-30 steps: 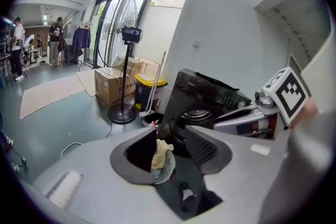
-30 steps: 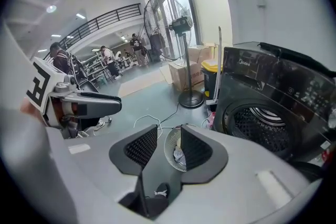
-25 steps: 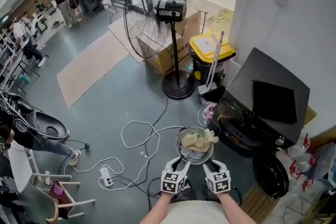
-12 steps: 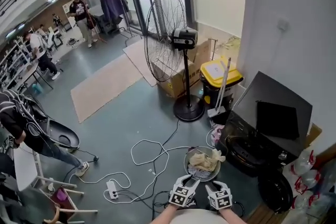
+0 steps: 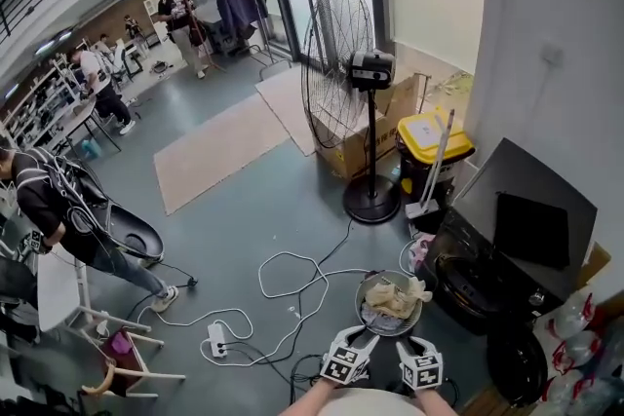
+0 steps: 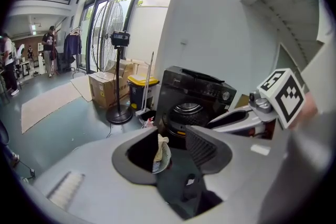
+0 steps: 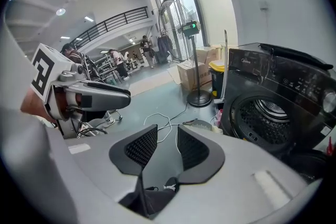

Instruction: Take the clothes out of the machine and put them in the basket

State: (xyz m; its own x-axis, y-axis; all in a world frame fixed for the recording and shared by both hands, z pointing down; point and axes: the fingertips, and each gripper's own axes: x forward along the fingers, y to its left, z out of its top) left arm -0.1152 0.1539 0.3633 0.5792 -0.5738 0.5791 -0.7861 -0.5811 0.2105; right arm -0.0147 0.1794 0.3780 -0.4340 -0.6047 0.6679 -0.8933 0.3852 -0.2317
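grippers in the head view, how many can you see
2: the left gripper at the bottom edge, just below the laundry basket, and the right gripper close beside it.

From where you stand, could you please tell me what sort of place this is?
Probably an open workshop hall with a laundry corner: a black washing machine, a tall pedestal fan, people at workbenches beyond.

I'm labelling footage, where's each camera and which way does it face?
Head view: on the head, steeply down at basket and washing machine; left gripper, right gripper show.
Left gripper view: on it, toward the machine; own open jaws, right gripper.
Right gripper view: on it, toward the machine; own open jaws, left gripper.
All share the machine.
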